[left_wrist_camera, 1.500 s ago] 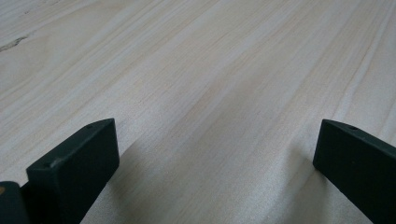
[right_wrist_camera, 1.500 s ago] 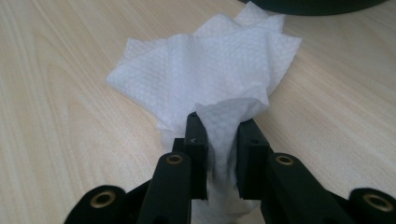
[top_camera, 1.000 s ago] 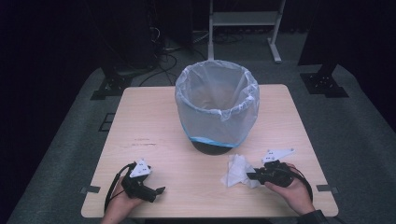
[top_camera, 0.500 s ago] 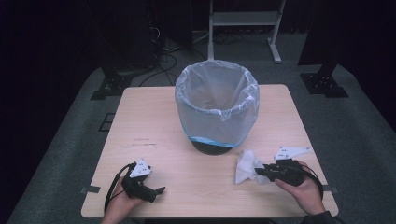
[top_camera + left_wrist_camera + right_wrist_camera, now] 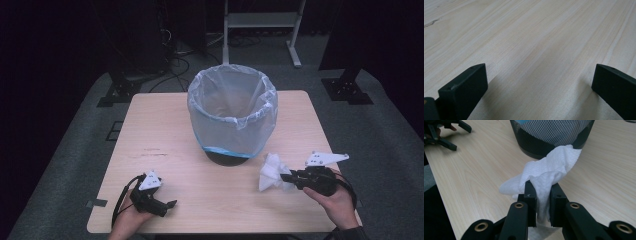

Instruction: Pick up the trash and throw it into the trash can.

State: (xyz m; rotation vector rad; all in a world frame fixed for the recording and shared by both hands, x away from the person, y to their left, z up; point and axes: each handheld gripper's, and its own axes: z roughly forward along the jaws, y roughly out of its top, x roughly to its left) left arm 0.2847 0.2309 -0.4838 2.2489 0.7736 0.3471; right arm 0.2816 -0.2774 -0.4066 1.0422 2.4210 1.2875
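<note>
A crumpled white paper towel (image 5: 272,172) (image 5: 549,173) hangs just above the table's front right, pinched between the jaws of my right gripper (image 5: 286,177) (image 5: 542,195), which is shut on it. Just beyond it stands a black mesh bin (image 5: 231,112) (image 5: 551,135) lined with a clear plastic bag. My left gripper (image 5: 170,205) (image 5: 539,82) rests on the wooden table (image 5: 165,130) at the front left, its jaws wide apart with only bare wood (image 5: 536,50) between them. It also appears far off in the right gripper view, at the top left (image 5: 455,135).
The bin sits at the table's middle, towards the far side. A white metal stand (image 5: 260,25) and cables lie on the dark floor behind the table. Black stand feet (image 5: 347,87) flank the table's far corners.
My right gripper has lifted the paper towel slightly and shifted right, away from the table's middle. The left gripper has stayed put.
</note>
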